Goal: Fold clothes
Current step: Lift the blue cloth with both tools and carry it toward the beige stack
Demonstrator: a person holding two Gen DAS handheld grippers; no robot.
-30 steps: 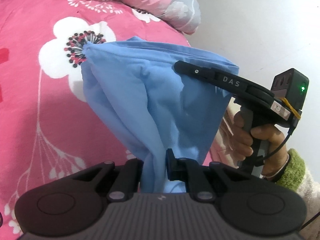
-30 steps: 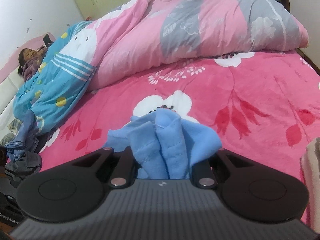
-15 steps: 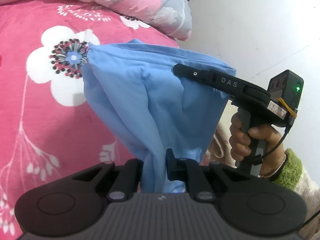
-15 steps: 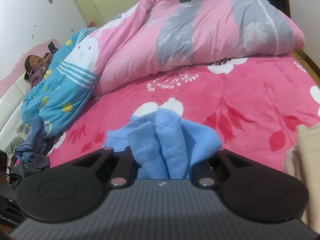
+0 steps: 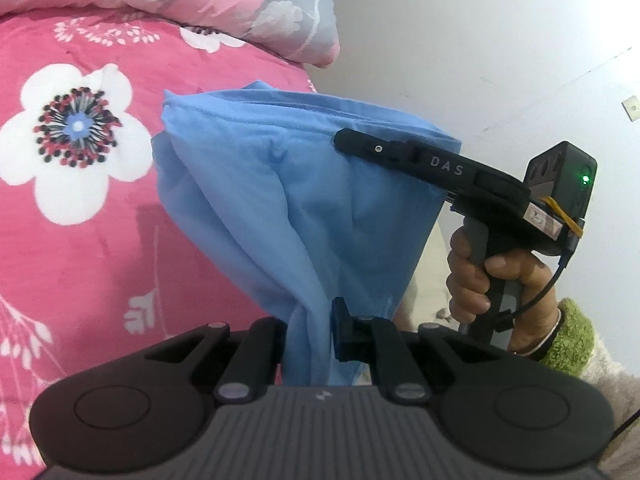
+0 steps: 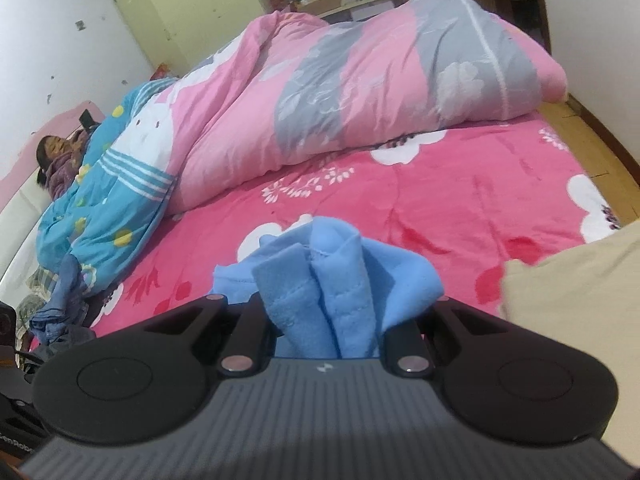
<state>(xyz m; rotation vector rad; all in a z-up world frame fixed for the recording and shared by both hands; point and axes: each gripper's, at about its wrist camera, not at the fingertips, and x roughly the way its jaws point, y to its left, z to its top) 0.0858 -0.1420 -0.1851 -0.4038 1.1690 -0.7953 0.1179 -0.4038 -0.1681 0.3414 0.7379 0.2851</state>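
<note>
A light blue garment (image 5: 280,200) hangs stretched in the air between both grippers, above the pink flowered bedspread (image 5: 80,240). My left gripper (image 5: 310,344) is shut on a bunched part of its lower edge. Seen from the left wrist, the right gripper (image 5: 348,142) is clamped on the garment's upper hem, with a hand (image 5: 480,276) around its handle. In the right wrist view, my right gripper (image 6: 328,320) is shut on several folded layers of the blue garment (image 6: 332,280), which hide its fingertips.
A pink and grey quilt (image 6: 360,72) lies heaped across the far side of the bed, next to a blue patterned blanket (image 6: 108,192) covering a person. A beige cloth (image 6: 572,280) shows at the right edge. Dark clothes (image 6: 60,304) lie at the left. A white wall (image 5: 480,40) is behind.
Both grippers have carried the blue garment up and toward the bed's edge. The beige cloth has come further into the right wrist view. Both grips hold unchanged.
</note>
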